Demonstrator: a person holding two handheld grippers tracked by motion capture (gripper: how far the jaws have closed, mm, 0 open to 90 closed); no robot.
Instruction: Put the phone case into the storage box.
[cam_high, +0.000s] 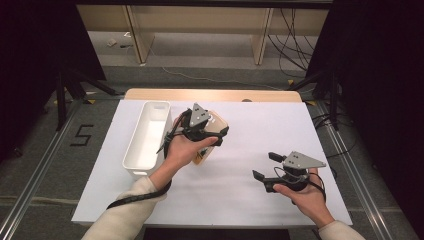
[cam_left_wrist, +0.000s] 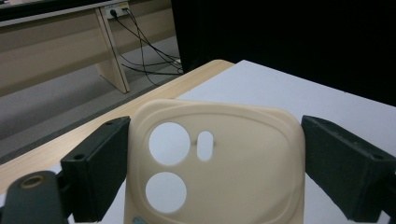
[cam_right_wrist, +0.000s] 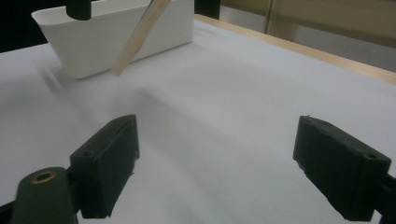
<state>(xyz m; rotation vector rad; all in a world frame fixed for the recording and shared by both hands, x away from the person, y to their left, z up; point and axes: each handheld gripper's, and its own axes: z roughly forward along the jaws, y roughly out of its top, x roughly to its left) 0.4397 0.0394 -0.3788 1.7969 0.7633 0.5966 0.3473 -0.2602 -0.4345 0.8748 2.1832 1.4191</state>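
1. The left gripper (cam_high: 212, 134) sits near the middle of the tabletop (cam_high: 260, 125), held in the person's left hand (cam_high: 184, 150), which comes in from 6 o'clock in the high view.
2. Its fingers (cam_left_wrist: 100, 165) are closed on a beige phone case (cam_left_wrist: 219, 163); in the left gripper view each finger presses on one long edge of the case.
3. The case faces that camera with its back: two round holes and a small oblong slot lie in the raised camera patch at its 10 o'clock corner.
4. In the high view the case (cam_high: 216, 126) pokes out past the gripper toward 1 o'clock, and its lower end shows under the hand.
5. In the right gripper view the case (cam_right_wrist: 137, 37) appears edge-on as a thin tan strip, tilted, its low end clear of the tabletop.
6. A white bin (cam_high: 147, 137) stands just beside the left gripper at its 9 o'clock, long side running from 12 to 6 o'clock. Nothing can be seen inside it.
7. The right gripper (cam_high: 265, 167) is at 4 o'clock from the case, well apart from it, in the person's right hand (cam_high: 307, 197).
8. Its fingers (cam_right_wrist: 107, 165) stand wide apart with only bare tabletop between them, and they point toward 9 o'clock in the high view.
9. From the right gripper view the bin (cam_right_wrist: 116, 35) lies at 11 o'clock, beyond the case.
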